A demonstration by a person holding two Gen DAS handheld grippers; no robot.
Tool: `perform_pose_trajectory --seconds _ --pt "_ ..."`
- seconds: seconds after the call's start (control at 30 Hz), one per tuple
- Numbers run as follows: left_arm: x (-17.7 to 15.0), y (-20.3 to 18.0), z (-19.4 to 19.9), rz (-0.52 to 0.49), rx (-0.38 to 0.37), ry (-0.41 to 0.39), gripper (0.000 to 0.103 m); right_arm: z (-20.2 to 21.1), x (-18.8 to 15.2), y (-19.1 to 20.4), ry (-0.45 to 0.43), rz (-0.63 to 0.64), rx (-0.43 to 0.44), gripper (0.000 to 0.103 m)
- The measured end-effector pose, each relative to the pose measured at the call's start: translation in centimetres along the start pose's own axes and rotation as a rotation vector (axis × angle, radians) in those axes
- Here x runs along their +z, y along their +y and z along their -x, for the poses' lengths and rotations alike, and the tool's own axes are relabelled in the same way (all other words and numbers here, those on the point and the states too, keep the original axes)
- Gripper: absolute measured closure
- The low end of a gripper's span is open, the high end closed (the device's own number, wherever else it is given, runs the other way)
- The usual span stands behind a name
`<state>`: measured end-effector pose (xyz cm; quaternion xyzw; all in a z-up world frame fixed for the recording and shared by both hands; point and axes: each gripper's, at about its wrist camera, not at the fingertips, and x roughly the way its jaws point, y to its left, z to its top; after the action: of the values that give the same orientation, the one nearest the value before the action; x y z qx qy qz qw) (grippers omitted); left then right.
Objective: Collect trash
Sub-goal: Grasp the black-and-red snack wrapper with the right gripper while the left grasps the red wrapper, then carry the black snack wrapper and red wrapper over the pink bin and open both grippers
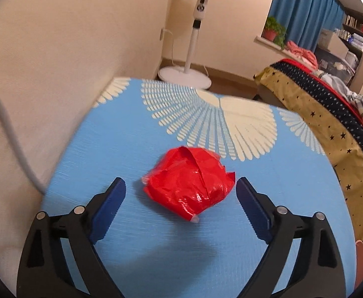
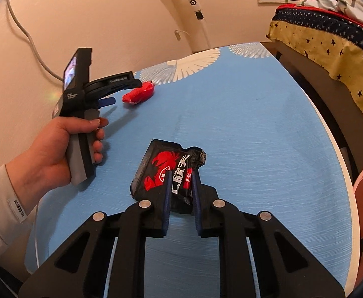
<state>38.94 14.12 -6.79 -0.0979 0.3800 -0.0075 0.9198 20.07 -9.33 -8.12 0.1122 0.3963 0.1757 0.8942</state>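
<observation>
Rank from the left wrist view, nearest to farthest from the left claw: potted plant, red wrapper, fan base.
1. Red wrapper: crumpled on the blue table, between the open fingers of the left claw, not gripped.
2. Fan base: white disc on the floor past the table's far edge.
3. Potted plant: on the windowsill, upper right.

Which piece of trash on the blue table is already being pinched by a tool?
The black crinkly snack wrapper with the red lobster: the right tool is shut on it. The crumpled red plastic wrapper lies free between the open left tool's fingers.
</observation>
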Motion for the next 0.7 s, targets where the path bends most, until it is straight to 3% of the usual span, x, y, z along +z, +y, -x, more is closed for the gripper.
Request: perform_pose_trajectory --seconds 0.13,0.2,0.37,0.7 --pt "0.0 -0.6 -0.8 -0.015 0.010 0.025 0.017 0.1 0.0 -0.1 -0.001 -0.002 -0.004 0.087" --pt "0.0 -0.6 -1.0 -0.013 0.004 0.037 0.028 0.2 0.0 -0.2 -0.001 -0.001 -0.005 0.087" --pt "-0.5 -0.9 -0.4 -0.036 0.003 0.039 0.036 0.5 -0.1 0.0 0.000 0.002 -0.011 0.087" --pt "-1.0 -2.5 4.0 -0.077 0.002 -0.011 0.038 2.9 0.2 0.7 -0.024 0.034 -0.038 0.087"
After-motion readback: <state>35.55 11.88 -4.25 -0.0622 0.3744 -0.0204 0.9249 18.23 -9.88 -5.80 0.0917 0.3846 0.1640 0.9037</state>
